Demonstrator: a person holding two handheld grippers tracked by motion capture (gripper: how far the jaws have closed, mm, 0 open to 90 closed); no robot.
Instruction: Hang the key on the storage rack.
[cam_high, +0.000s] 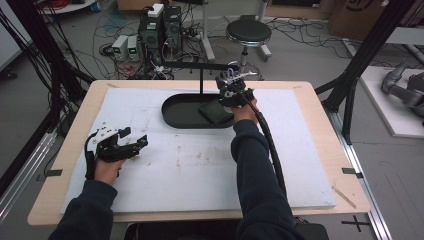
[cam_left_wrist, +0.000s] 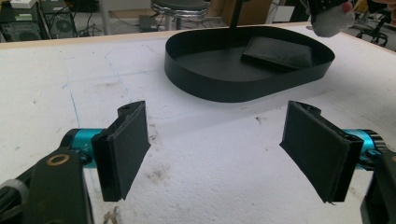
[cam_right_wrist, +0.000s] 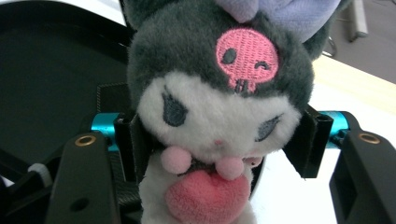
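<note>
Right gripper (cam_right_wrist: 219, 135) has its jaws clamped on a small plush toy with a dark grey hood, white face and pink heart (cam_right_wrist: 217, 112), held up over the far right end of the black oval metal tray (cam_high: 175, 117). A flat black pad (cam_high: 216, 112) lies inside that tray, just under the toy. Left gripper (cam_left_wrist: 219, 149) hangs above the bare mat with jaws wide apart, well away from the toy. Surface is a scuffed white foam mat (cam_high: 200, 170) on a pale wooden table (cam_high: 320, 110). Behind it: grey floor, cable tangles, computer towers (cam_high: 160, 27) and a round black stool (cam_high: 248, 33).

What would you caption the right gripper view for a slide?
Right gripper shut on a plush toy above the black tray.
</note>
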